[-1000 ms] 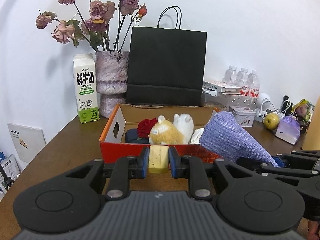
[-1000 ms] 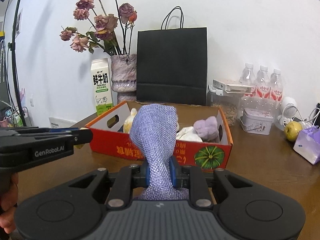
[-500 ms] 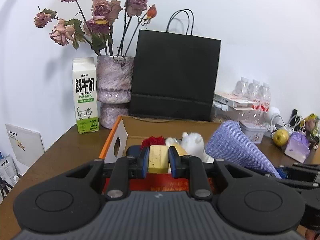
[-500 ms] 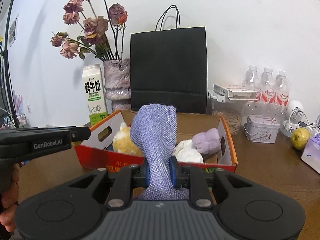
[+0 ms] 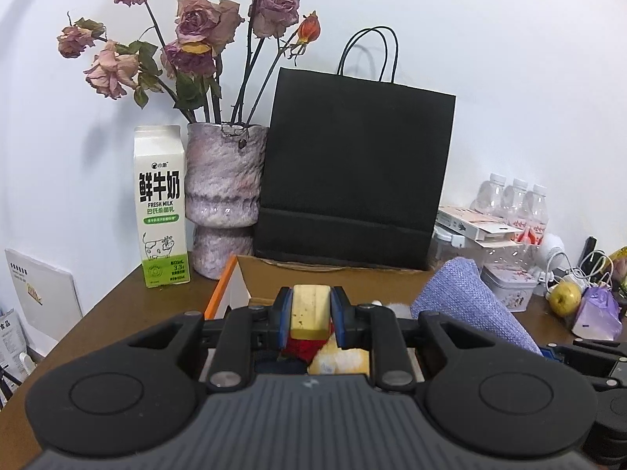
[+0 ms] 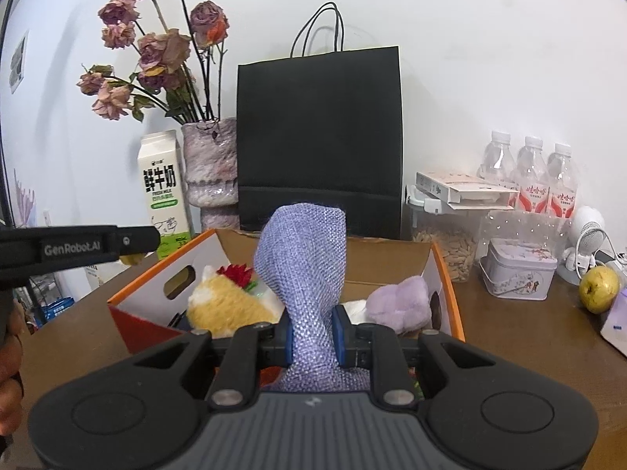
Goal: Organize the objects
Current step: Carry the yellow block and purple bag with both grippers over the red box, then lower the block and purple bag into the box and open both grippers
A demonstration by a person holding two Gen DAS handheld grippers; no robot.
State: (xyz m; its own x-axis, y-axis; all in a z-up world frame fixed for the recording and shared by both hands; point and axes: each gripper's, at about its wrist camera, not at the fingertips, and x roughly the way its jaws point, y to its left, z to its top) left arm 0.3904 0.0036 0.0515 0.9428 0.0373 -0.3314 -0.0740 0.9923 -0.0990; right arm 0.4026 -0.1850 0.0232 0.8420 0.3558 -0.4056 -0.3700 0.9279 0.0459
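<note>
Already we have several toys in the box point(image 6: 446, 274), while our left gripper point(image 5: 311, 313) clamps a yellow block point(image 5: 309, 309) and our right gripper point(image 6: 313, 331) a purple pouch point(image 6: 305, 266), both poised just above it, unreleased.

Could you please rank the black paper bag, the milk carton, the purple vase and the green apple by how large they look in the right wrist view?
Largest to smallest, as they appear:
1. black paper bag
2. purple vase and milk carton: too alike to rank, and the left gripper's finger hides the carton's base
3. green apple
</note>
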